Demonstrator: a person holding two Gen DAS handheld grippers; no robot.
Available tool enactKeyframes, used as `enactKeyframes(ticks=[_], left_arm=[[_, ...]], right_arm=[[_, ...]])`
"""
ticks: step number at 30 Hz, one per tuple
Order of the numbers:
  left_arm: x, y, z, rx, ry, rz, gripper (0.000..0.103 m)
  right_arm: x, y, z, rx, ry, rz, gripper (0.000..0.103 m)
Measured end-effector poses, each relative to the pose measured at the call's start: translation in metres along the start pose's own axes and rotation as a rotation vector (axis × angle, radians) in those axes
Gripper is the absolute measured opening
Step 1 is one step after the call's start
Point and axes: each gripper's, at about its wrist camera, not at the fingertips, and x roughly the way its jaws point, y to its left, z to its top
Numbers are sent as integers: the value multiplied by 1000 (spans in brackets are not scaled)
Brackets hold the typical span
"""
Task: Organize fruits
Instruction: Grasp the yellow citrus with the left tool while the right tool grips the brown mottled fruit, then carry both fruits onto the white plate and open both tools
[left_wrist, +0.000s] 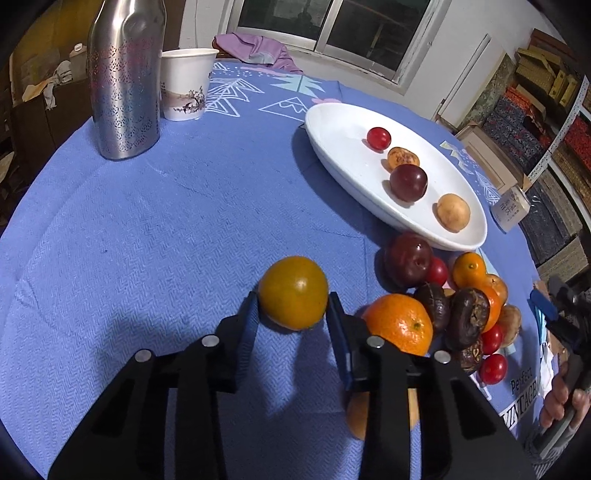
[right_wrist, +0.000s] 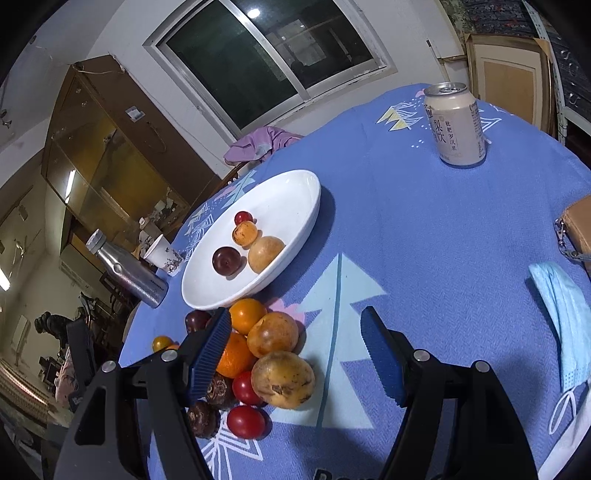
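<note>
While the left gripper (left_wrist: 291, 301) pinches the round yellow-green fruit (left_wrist: 293, 291) near the pile's left, its smooth skin looks slippery; grip across the middle. Right gripper (right_wrist: 295, 354) stands spread, empty.

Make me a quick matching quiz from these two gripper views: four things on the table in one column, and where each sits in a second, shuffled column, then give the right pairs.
Things
1. yellow-green fruit
2. drink can
3. dark plum
4. face mask

Places
A. lying flat on the cloth near the right edge of the right wrist view
B. between the fingers of the left gripper
C. inside the white dish
D. standing upright at the far side of the table

Pairs: 1-B, 2-D, 3-C, 4-A
</note>
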Motion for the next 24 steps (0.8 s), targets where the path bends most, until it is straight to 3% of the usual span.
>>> enactKeyframes(ticks=[11,16,24], left_arm=[[0,1,1,1,-6,-6,36],[1,2,2,-3,-6,-12,36],[2,6,3,-25,-4,-40,36]], right_arm=[[25,12,-24,-65,125,10,72],[29,12,-28,-49,154,24,57],[36,14,-33,-67,176,6,47]])
